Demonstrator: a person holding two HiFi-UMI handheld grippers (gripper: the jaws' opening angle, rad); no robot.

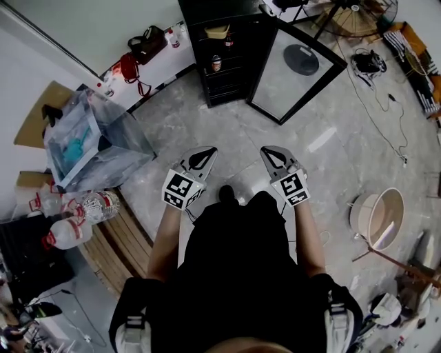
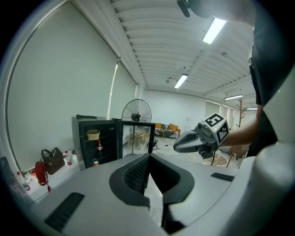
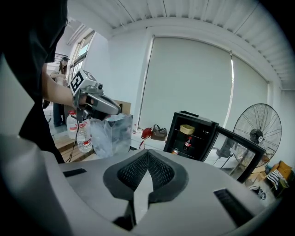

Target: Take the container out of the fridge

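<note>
A grey, glossy tiled floor (image 1: 227, 131) fills the head view, with a white wall (image 1: 103, 27) along the upper left and loose cables (image 1: 386, 103) at the right. One black fridge (image 1: 222, 58) stands at top centre, its single glass door (image 1: 296, 67) swung wide to the right. Inside are three things, one per level: the container (image 1: 216, 31), a pale beige tub, is on the top shelf, one red-labelled bottle (image 1: 229, 43) stands below it, and one can (image 1: 216, 64) sits lower still. Two bags (image 1: 146, 43) lie by the wall at the upper left, one dark and one red. One clear plastic box (image 1: 93, 134) sits at the left edge, and at least two water bottles (image 1: 96, 205) lie just below it. One fan (image 1: 355, 17) stands at the upper right, and one round basin (image 1: 377, 217) is at the lower right. Two grippers are held out at mid-frame, well apart from the fridge. The left gripper (image 1: 207, 153) and the right gripper (image 1: 269, 153) each have their jaws clenched tip to tip with nothing between them — each gripper's own view shows the same.
</note>
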